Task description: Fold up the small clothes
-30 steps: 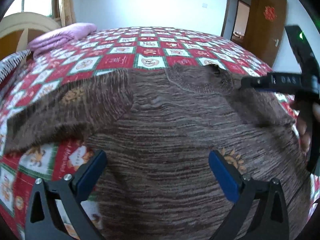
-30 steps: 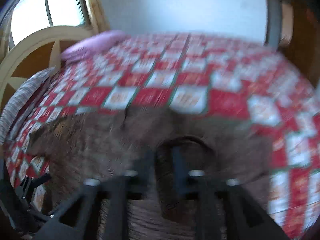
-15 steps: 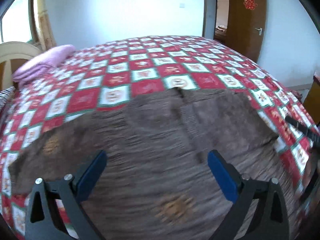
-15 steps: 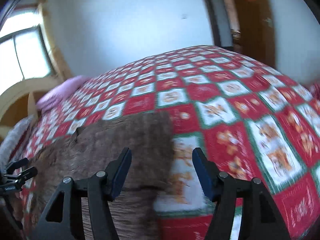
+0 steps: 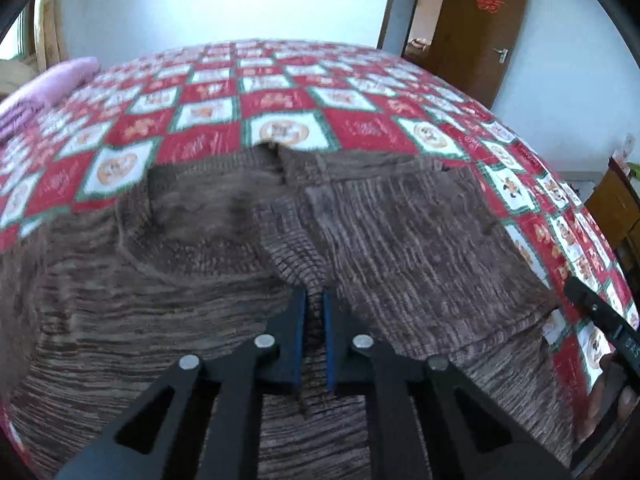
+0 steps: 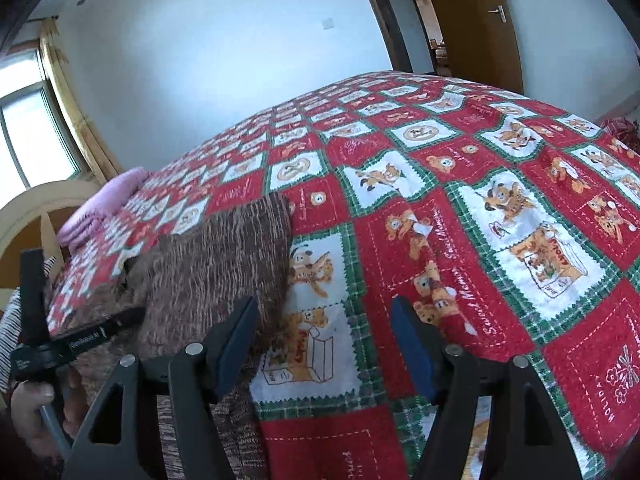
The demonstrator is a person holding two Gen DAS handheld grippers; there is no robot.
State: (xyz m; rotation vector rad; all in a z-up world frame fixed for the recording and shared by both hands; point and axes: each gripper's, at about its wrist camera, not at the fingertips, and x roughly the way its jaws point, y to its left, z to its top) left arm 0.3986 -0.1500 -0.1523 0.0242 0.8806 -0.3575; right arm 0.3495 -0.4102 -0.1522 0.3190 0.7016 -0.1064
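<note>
Both grippers working: left gripper just closing, pinching brown sweater; right gripper widening, empty. Thin pinch risking slipping off knit.

A red, white and green patchwork bedspread printed with cartoon bears covers the bed. A folded pink blanket lies near the arched wooden headboard. A brown door stands open beyond.

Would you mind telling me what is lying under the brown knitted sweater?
The brown knitted sweater lies on the red, white and green checked bedspread, which shows all around it. The squares directly beneath are covered, so anything else under there cannot be seen.
</note>
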